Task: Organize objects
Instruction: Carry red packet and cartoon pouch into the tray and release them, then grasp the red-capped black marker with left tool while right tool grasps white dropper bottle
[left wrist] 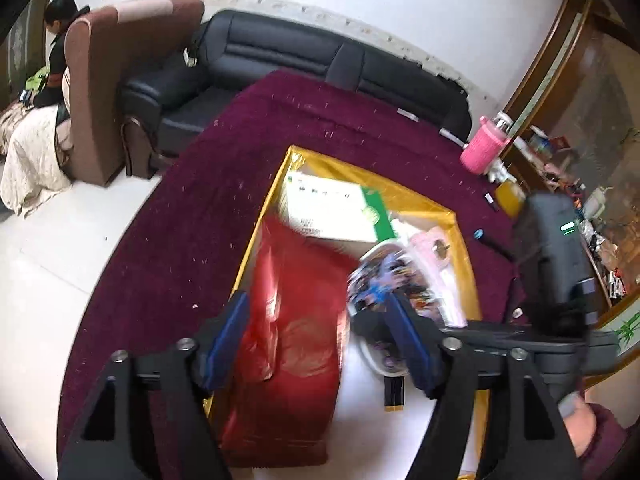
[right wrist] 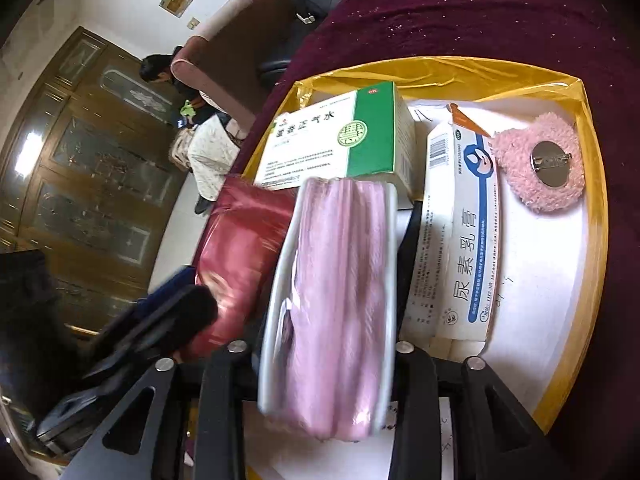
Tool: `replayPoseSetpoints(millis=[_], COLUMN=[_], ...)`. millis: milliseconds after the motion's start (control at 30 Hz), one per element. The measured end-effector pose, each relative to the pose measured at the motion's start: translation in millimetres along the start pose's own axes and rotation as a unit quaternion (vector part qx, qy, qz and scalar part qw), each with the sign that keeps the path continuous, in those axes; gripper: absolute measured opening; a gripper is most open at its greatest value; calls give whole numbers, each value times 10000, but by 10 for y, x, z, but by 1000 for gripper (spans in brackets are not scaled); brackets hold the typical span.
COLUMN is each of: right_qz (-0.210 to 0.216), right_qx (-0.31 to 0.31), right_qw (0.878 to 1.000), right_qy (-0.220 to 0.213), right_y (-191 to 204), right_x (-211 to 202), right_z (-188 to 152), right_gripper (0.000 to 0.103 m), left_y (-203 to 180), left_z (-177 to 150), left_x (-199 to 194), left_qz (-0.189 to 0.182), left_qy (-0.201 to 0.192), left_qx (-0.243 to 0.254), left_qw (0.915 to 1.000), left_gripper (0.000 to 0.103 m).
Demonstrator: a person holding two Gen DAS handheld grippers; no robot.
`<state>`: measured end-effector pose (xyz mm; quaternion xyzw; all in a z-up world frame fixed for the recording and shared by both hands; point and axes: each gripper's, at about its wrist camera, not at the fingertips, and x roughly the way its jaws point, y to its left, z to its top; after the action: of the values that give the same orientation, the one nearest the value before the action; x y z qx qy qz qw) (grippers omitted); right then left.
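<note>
A yellow-rimmed box (left wrist: 352,168) (right wrist: 440,70) with a white floor sits on a maroon cloth. It holds a green and white medicine box (left wrist: 332,208) (right wrist: 340,140), a red bag (left wrist: 292,320) (right wrist: 240,248), a white ointment carton (right wrist: 460,236) and a pink fuzzy brooch (right wrist: 540,164). My right gripper (right wrist: 332,300) is shut on a pink pack with a white rim (right wrist: 336,300), seen in the left wrist view as a colourful printed pack (left wrist: 384,280). My left gripper (left wrist: 316,332) is open above the red bag.
A pink bottle (left wrist: 482,148) and small items stand on the cloth's far right edge. A black sofa (left wrist: 280,60) and a brown armchair (left wrist: 112,80) lie beyond the table. A person (left wrist: 56,48) sits at the far left. A cluttered shelf (left wrist: 580,208) is on the right.
</note>
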<state>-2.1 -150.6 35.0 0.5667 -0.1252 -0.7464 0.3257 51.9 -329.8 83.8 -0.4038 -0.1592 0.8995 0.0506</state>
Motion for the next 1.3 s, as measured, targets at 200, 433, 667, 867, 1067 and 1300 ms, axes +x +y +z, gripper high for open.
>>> replayPoseSetpoints(millis=[200,433,667,867,1067,1300], right_qz=[-154,-583,-835,-1163,-1393,-1677], right_qx=[-230,-1128,-1390,-1043,-311,258], right_qw=[9996,9908,9817,9753,9705,9605], right_qy=[-21,-479,-998,-1560,-1942,-2204], right_y=[107,440,370,-91,-811,-1483], right_x=[-33,-348,-902,-1496,-2015,-2303], right_z=[-57,-147,-374,-503,-674,-895], right_gripper=[56,78,87,94,94,94], left_y=[60,107,-60,-365,-724,-1464], left_z=[6,13,-19,-95,-154,-281], left_x=[-445,-644,-671,-623,-488,-146], left_qz=[-34,-21,-220,-427,-562,-611], left_qy=[-593,-686,-606,-451,-252,76], left_qx=[-229,-419,-402,-172,70,880], left_qw=[9980,9968,9971,9979,9981,9942], left_gripper=[86,90,91,92,92,92])
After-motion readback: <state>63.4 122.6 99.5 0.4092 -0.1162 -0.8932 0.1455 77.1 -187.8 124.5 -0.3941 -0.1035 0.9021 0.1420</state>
